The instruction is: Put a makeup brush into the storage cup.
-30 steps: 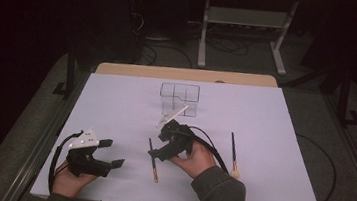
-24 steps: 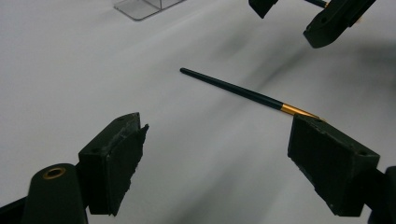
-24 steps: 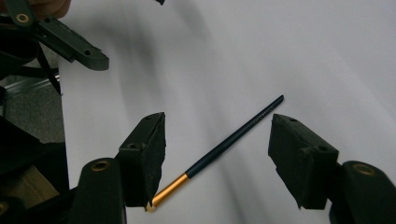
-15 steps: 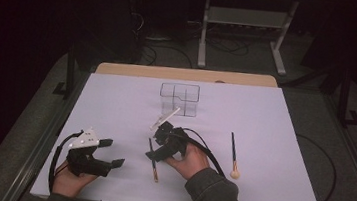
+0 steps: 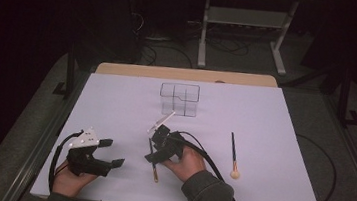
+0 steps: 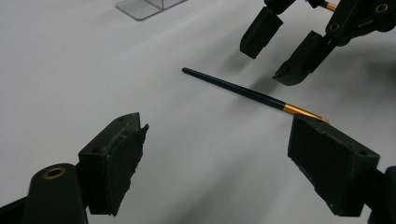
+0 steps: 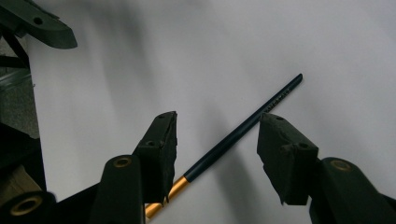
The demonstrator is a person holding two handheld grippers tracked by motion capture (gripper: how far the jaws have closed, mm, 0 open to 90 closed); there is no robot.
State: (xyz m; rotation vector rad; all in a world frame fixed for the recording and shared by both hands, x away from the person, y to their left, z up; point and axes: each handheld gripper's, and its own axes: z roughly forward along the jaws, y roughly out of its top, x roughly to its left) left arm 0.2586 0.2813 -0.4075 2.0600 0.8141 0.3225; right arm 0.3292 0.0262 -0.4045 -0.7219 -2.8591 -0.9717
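A dark brush (image 5: 153, 161) with a gold ferrule lies flat on the white table sheet (image 5: 275, 120). My right gripper (image 5: 153, 150) hangs low over it. In the right gripper view the brush handle (image 7: 261, 112) runs slantwise between my right gripper's (image 7: 218, 125) jaws. These jaws have just been closing, and neither pad presses on the handle. My left gripper (image 5: 112, 153) rests at the near left, open and empty. The left gripper view shows its wide jaws (image 6: 219, 128), the same brush (image 6: 233, 87) beyond them, and the right gripper (image 6: 276, 46) above it.
A clear plastic compartment box (image 5: 180, 99) stands at the middle back of the sheet. A second dark brush (image 5: 232, 149) with a pale round tip lies to the right of my right hand. Cables trail from both grippers. The floor around the table is dark.
My right gripper has come down and a little to the near left over the brush, and its jaws stand narrower. The left gripper has stayed put.
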